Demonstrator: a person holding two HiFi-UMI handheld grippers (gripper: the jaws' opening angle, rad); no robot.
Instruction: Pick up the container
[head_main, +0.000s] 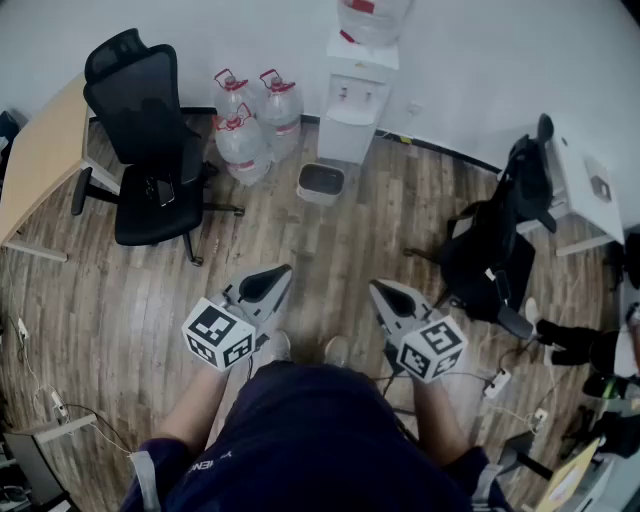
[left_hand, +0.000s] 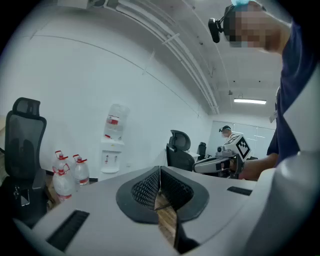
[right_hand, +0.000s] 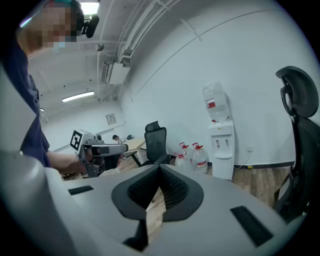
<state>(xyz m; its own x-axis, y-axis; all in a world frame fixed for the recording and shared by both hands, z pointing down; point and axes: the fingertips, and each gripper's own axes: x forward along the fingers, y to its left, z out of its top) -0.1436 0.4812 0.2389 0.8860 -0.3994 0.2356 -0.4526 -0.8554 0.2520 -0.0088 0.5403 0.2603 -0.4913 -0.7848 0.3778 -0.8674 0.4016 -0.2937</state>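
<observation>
2 grippers, held side by side in front of the body and pointing forward, slightly down.
- left gripper (left_hand: 160, 175): jaws fully together, pads meeting, nothing between them.
- right gripper (right_hand: 159, 172): the same, closed on nothing.

2 cubes, one per gripper (left one (head_main: 218, 335)). Their square patterns are black on white and carry no text.

shirt (head_main: 300, 440): dark, with a few white letters near the left sleeve, too cropped to read.

2 shoes (head_main: 276, 347), pale, between the grippers on the wood floor (head_main: 330, 250).

2 chairs, both black.
- left chair (head_main: 150, 150), beside a wooden desk (head_main: 40, 160).
- right chair (head_main: 495, 255), beside a white desk (head_main: 590, 190).

1 container (head_main: 320, 183): a pale open tub, dark inside.
- It stands upright on the floor, well ahead of both grippers and touched by neither.
- It sits between the jugs and the dispenser, just beside the dispenser's foot.
- It may be empty; the inside is too dark to tell.

3 jugs (head_main: 243, 145): clear, with red caps and handles, clustered against the wall left of the container. No readable label on any of them.

1 dispenser (head_main: 355, 100): white, against the wall, no legible brand. It carries 1 bottle (head_main: 372, 15), upturned on top, with a red label whose print is too small to read.
</observation>
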